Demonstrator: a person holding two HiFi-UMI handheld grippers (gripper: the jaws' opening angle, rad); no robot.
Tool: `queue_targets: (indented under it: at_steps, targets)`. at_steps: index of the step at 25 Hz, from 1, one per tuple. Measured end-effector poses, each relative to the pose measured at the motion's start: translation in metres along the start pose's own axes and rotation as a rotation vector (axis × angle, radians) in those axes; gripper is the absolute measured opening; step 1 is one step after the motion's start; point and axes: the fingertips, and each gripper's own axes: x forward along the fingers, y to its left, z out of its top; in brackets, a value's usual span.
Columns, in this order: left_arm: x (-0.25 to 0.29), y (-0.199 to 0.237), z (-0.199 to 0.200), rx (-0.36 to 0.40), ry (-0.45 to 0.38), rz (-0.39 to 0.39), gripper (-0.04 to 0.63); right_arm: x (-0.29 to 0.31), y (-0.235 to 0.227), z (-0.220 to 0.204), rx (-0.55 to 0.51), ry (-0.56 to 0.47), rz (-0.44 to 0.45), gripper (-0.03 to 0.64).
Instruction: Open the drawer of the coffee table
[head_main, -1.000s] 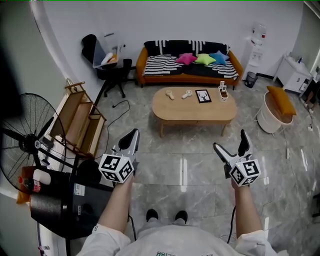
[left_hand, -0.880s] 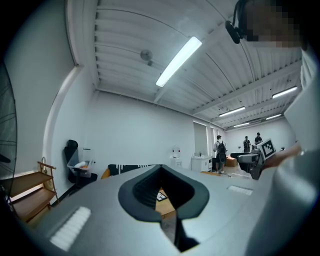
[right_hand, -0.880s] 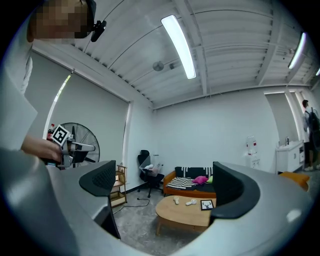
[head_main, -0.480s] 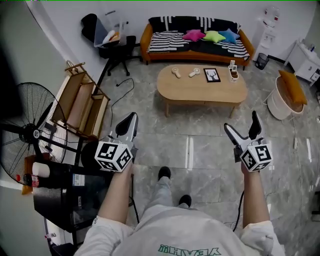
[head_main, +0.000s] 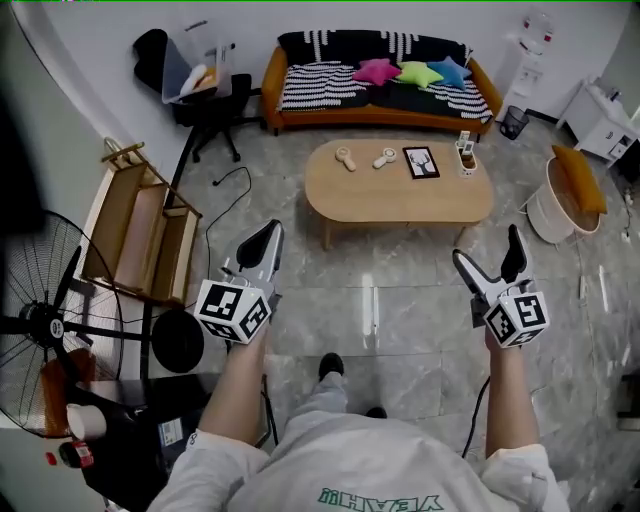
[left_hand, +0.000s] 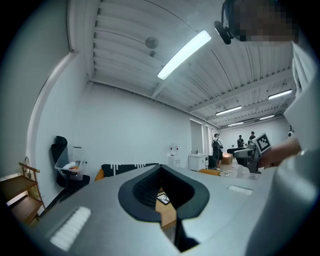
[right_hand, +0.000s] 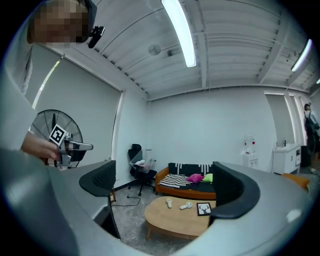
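Observation:
The oval wooden coffee table (head_main: 398, 190) stands on the tiled floor ahead of me, in front of the sofa; it also shows in the right gripper view (right_hand: 175, 220). Its near side panel (head_main: 400, 228) faces me, and I cannot make out a drawer line on it. My left gripper (head_main: 264, 244) is held in the air well short of the table, jaws together and holding nothing (left_hand: 162, 192). My right gripper (head_main: 489, 260) hangs at the same height on the right, open and empty (right_hand: 165, 195). Both are about a step from the table.
On the table lie two small white objects (head_main: 365, 158), a framed picture (head_main: 421, 161) and a small holder (head_main: 464, 153). An orange sofa (head_main: 380, 90) stands behind it, a white basket (head_main: 560, 200) at the right, and a wooden rack (head_main: 140, 235) and a fan (head_main: 40, 320) at the left.
The person has stepped forward, so the table sits nearer and the fan has slid lower left. Both grippers keep their poses: left shut, right open.

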Motion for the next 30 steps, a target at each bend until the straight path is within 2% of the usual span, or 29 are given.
queue_targets:
  at_steps: [3,7,11,15,23,30]
  targets:
    - [0.024,0.034,-0.001,-0.005,0.011,-0.027,-0.002,0.034,0.007,0.000,0.006,0.008,-0.018,0.591]
    - [0.054,0.056,-0.003,-0.019,0.021,-0.052,-0.002,0.059,0.007,-0.008,0.013,0.032,-0.029,0.591]
    - [0.082,0.058,-0.010,-0.027,0.036,-0.079,-0.002,0.072,-0.002,-0.018,0.011,0.054,-0.029,0.590]
    - [0.116,0.048,-0.006,-0.019,0.044,-0.082,-0.002,0.088,-0.033,-0.022,0.024,0.056,-0.016,0.590]
    - [0.186,0.036,0.014,0.026,0.044,-0.004,-0.002,0.140,-0.115,-0.025,0.059,0.032,0.047,0.589]
    - [0.226,0.029,0.010,0.002,0.044,0.071,-0.002,0.176,-0.166,-0.054,0.096,0.065,0.106,0.589]
